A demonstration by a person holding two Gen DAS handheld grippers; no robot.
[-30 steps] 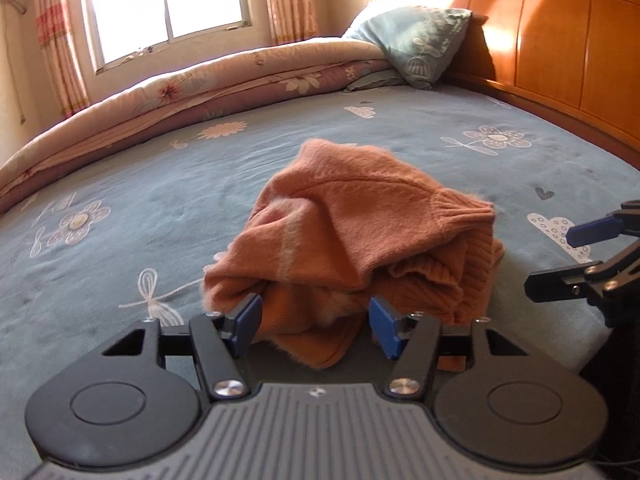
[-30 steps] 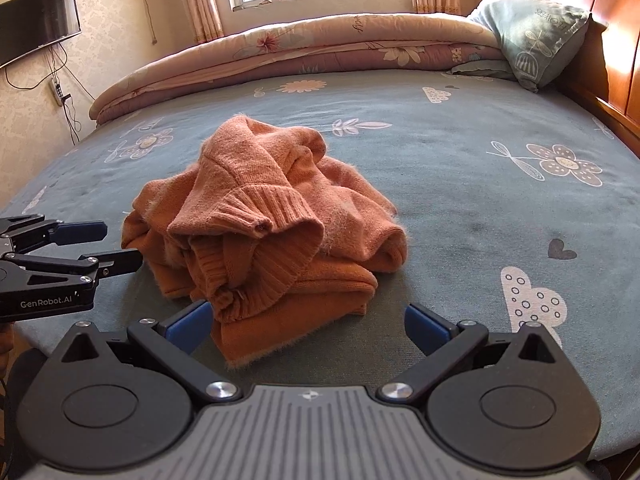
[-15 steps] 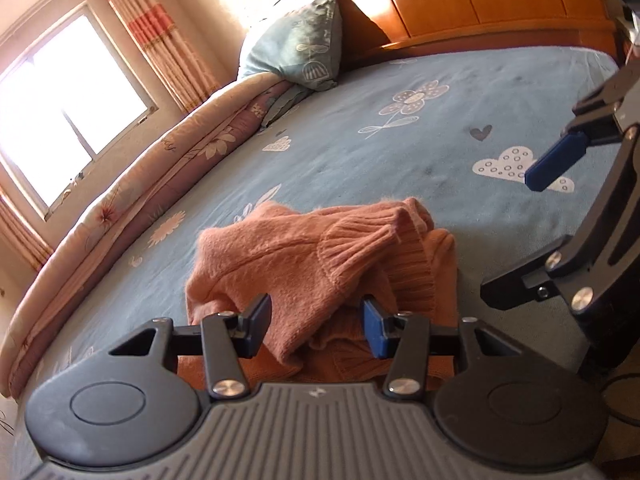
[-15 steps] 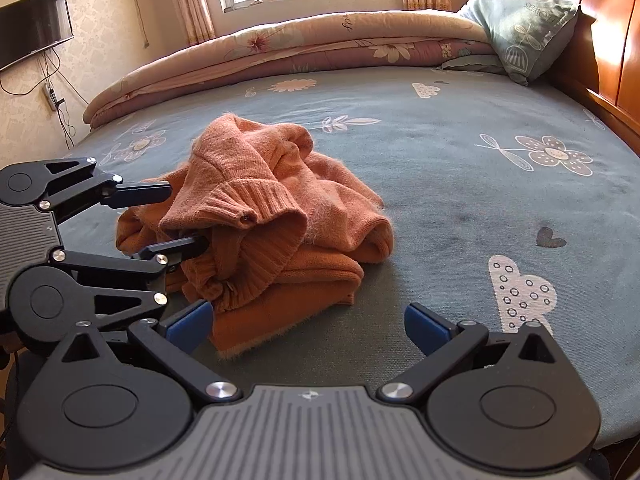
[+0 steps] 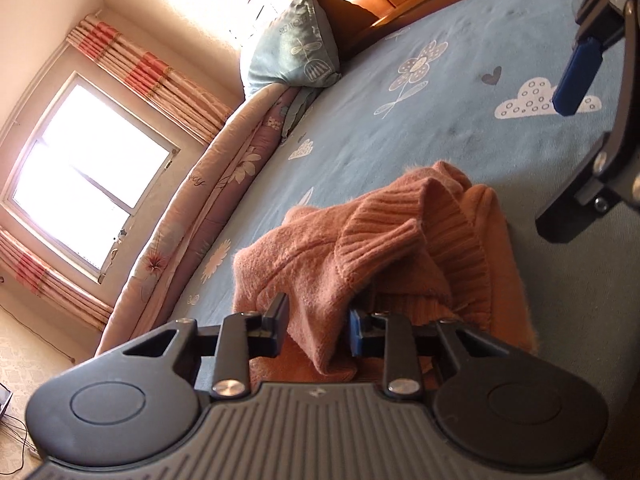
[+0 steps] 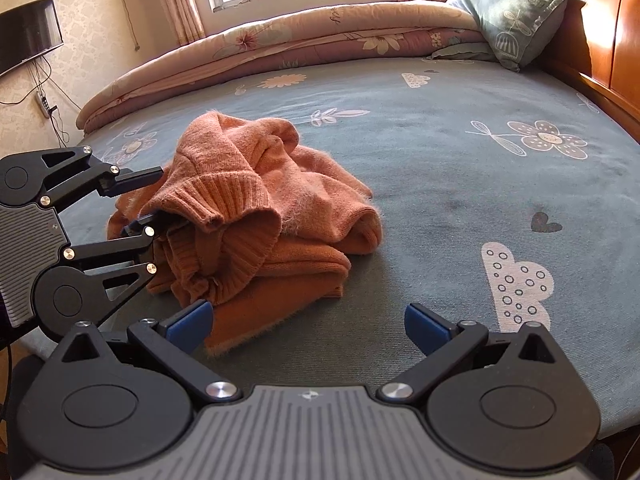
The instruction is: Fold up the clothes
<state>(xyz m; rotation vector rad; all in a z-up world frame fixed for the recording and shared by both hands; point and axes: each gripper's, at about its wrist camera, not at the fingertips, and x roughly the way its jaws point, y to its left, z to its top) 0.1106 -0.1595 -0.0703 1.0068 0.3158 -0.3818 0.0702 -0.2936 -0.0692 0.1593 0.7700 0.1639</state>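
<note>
- We held the left gripper [image 5: 318, 328] rolled over at the near left edge of the crumpled orange sweater [image 6: 256, 216]; its jaws had just been closing around a fold of knit, though we could not tell whether the pads pinched it yet.
- The right gripper [image 6: 308, 326] stood wide open and empty just short of the sweater's near hem.
- The heap lay near the bed [image 6: 460, 184]'s front edge, with open sheet beyond and to the right for spreading.

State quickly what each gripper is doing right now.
Left gripper: just been closing, fingers pinching a fold of the orange sweater.
Right gripper: open, empty.
</note>
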